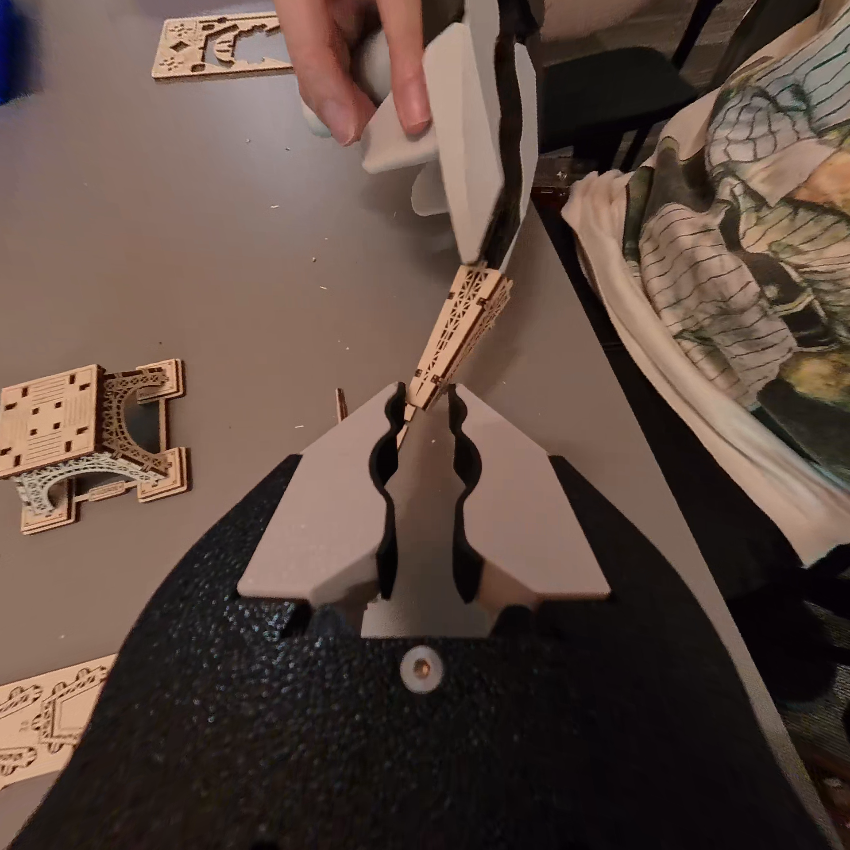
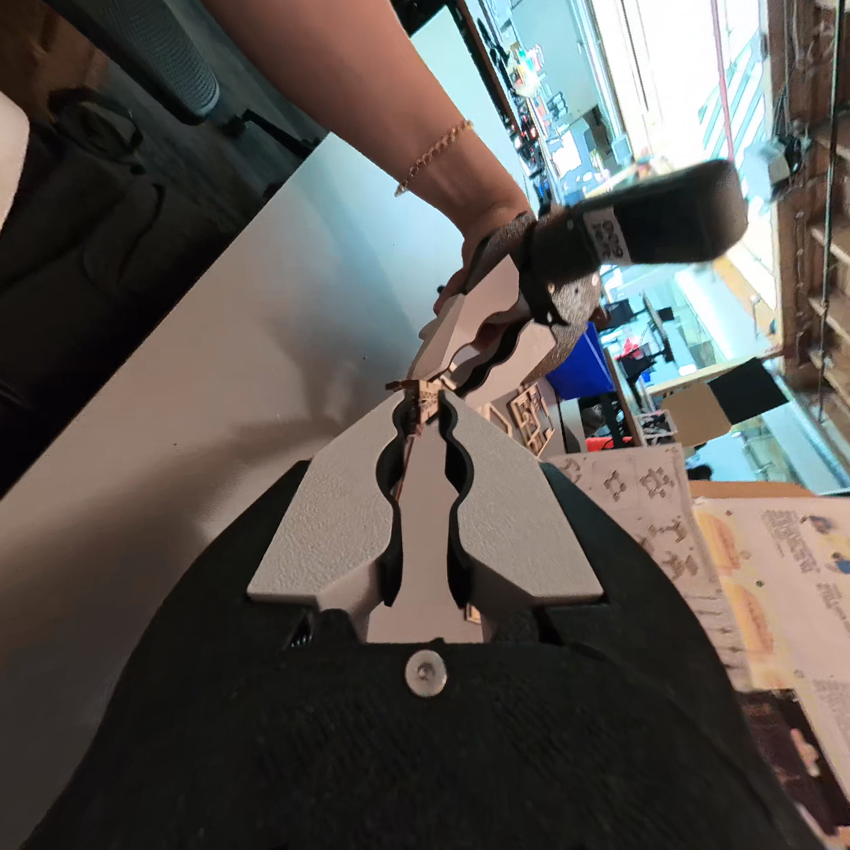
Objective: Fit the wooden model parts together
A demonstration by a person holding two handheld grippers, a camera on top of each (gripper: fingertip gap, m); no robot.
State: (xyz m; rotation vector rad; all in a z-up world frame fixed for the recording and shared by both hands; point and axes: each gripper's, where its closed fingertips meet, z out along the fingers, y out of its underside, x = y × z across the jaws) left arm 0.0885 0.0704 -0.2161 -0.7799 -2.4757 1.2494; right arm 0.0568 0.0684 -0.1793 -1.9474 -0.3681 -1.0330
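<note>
Wooden spire (image 1: 464, 338) is gripped at both ends, by left gripper (image 1: 425, 400) & right gripper (image 2: 419, 404), above table (image 1: 207, 257)

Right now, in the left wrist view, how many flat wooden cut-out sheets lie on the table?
2 show, both cropped: one wooden sheet at the table's far edge, top left, and another sheet at the bottom left beside the gripper body. More may lie out of frame.

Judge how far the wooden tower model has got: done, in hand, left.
Done: the arched base stands assembled on the table. In hand: the tapered spire section is held between both claws, right claw on its wide end, left claw at its narrow end. Left: mounting it on the base.
</note>
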